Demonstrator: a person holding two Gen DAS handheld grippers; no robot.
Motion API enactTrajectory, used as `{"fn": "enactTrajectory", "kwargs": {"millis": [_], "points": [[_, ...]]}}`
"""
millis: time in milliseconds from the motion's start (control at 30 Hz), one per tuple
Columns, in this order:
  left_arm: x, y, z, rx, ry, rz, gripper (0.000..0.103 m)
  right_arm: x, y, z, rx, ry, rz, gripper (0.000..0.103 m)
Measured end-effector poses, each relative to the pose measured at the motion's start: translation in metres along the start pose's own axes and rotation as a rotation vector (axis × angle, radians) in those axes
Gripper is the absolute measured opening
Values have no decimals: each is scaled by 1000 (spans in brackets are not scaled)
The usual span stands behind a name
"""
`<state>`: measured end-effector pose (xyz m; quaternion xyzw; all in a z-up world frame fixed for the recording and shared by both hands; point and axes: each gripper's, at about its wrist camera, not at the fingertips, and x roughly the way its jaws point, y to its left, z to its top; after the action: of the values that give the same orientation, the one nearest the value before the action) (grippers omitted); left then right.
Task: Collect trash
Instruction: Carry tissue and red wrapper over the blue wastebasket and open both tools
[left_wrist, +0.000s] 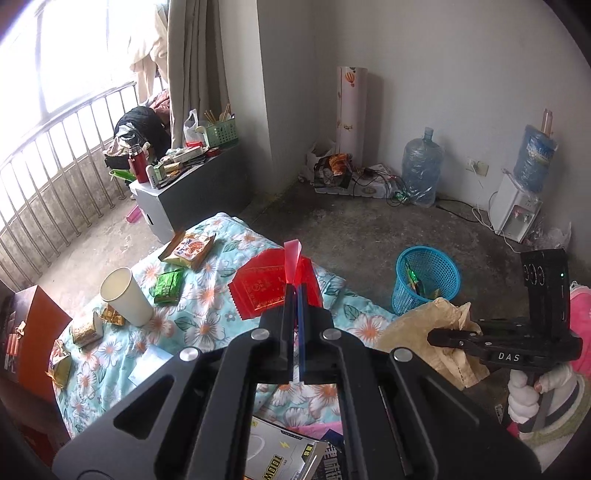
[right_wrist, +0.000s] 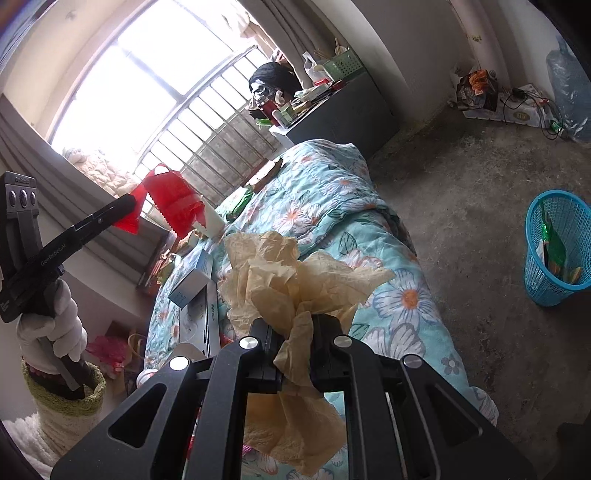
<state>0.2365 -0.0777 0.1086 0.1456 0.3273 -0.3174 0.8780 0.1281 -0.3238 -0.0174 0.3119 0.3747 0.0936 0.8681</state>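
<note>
My left gripper (left_wrist: 295, 291) is shut on a red plastic wrapper (left_wrist: 264, 286), lifted above the floral quilt (left_wrist: 207, 325); the right wrist view shows the same gripper (right_wrist: 129, 203) holding the red wrapper (right_wrist: 173, 203) in the air at the left. My right gripper (right_wrist: 293, 321) is shut on a crumpled beige paper napkin (right_wrist: 291, 280); in the left wrist view that gripper (left_wrist: 434, 338) sits at the right with the napkin (left_wrist: 417, 325). A blue mesh trash basket (left_wrist: 428, 278) (right_wrist: 557, 247) stands on the concrete floor with some wrappers inside.
On the quilt lie a white paper cup (left_wrist: 123, 295), a green tea packet (left_wrist: 168, 286), gold packets (left_wrist: 86, 330) and a snack bag (left_wrist: 190, 251). A grey cabinet (left_wrist: 192, 192) with clutter stands by the window railing. Water jugs (left_wrist: 421, 170) and a dispenser (left_wrist: 515, 210) line the wall.
</note>
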Motion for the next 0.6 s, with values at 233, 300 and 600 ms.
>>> {"fn": "enactTrajectory", "kwargs": {"millis": [233, 300, 600], "points": [[-12, -42, 13, 40, -34, -79, 0, -35, -19, -2, 52, -88, -16, 10], [-12, -55, 19, 48, -41, -101, 0, -46, -27, -1, 67, -114, -27, 10], [8, -132, 39, 118, -19, -249, 0, -101, -83, -4, 175, -230, -100, 10]]}}
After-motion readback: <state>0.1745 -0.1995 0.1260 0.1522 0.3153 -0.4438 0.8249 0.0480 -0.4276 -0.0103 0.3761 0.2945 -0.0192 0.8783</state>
